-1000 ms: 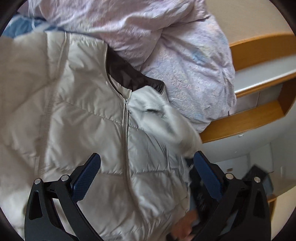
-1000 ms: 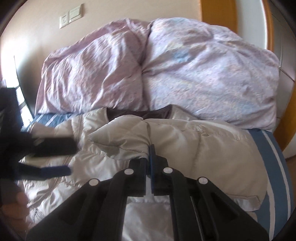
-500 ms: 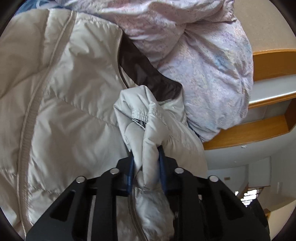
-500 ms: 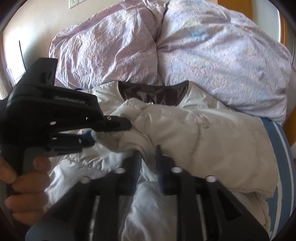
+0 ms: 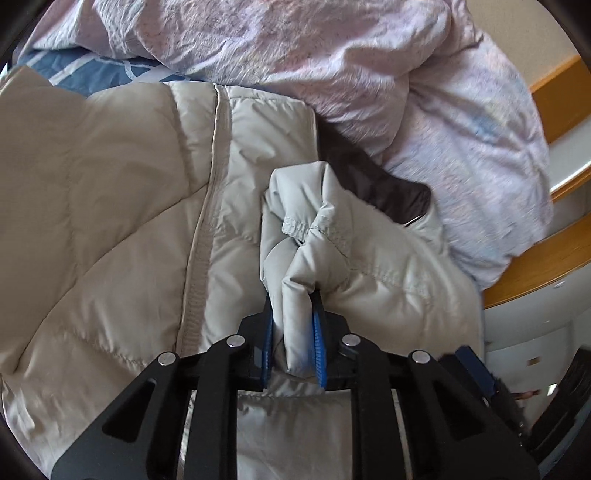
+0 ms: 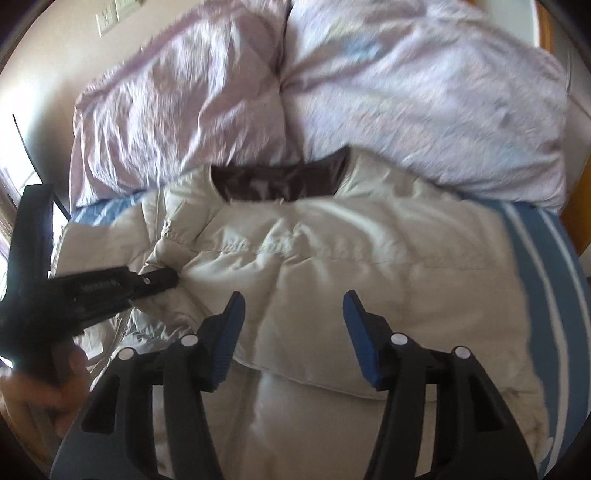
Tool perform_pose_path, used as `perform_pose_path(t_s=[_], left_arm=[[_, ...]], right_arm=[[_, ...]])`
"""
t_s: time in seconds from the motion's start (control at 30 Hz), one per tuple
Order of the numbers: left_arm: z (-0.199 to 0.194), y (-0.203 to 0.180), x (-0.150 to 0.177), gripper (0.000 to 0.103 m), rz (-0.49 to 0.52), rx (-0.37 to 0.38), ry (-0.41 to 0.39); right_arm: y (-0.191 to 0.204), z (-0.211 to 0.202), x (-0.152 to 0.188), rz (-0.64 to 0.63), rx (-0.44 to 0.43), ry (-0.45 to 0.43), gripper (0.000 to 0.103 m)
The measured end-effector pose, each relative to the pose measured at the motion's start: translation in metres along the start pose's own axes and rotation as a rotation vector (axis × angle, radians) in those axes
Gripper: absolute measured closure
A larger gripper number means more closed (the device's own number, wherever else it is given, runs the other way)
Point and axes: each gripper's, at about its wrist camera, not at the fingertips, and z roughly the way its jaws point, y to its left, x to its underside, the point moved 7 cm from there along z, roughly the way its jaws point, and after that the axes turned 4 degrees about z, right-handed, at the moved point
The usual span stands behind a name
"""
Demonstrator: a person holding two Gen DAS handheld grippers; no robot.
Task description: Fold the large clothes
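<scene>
A cream puffer jacket [image 5: 110, 221] with a dark brown collar lining [image 6: 280, 182] lies front-up on the bed. Its sleeve is folded across the chest [image 6: 369, 266]. My left gripper [image 5: 293, 325] is shut on the sleeve cuff [image 5: 314, 236] and holds it over the chest near the zipper; it also shows at the left of the right wrist view [image 6: 162, 280]. My right gripper [image 6: 293, 306] is open and empty, hovering just above the folded sleeve.
Two lilac pillows [image 6: 332, 92] lie behind the collar. A blue striped sheet [image 6: 535, 251] shows to the right of the jacket. A wooden bed frame and shelf [image 5: 535, 266] stand at the right. A wall switch [image 6: 110, 14] is at the top left.
My left gripper closed on the sleeve cuff, which the right gripper had held. The right gripper then opened, let go and drew back a little.
</scene>
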Motion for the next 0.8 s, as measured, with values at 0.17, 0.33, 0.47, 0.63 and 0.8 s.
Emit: perform_pose_path(t_s=[0.17,0.33,0.47,0.63,0.8], left_arm=[[-0.008,0.005,-0.001,0.062,-0.003,-0.011,0.003],[-0.062,0.025,0.002,0.041,-0.014,0.004,-0.079],[-0.118,0.052,0.021,0.032,-0.022,0.046,-0.136],[-0.191,0.13,0.047,0.027,-0.114,-0.021,-0.238],[-0.23,0.241,0.071,0.027,-0.37,-0.12,-0.295]], right_arm=[[0.029,0.028,0.003,-0.06,0.023,0.063,0.049],[0.044,0.056,0.018,-0.218,0.194,0.122,0.046],[0.049,0.055,0.017,-0.269,0.23,0.121,0.046],[0.032,0.023,0.013,-0.095,0.07,0.122,0.044],[0.032,-0.009,0.013,-0.039,-0.02,0.087,0.04]])
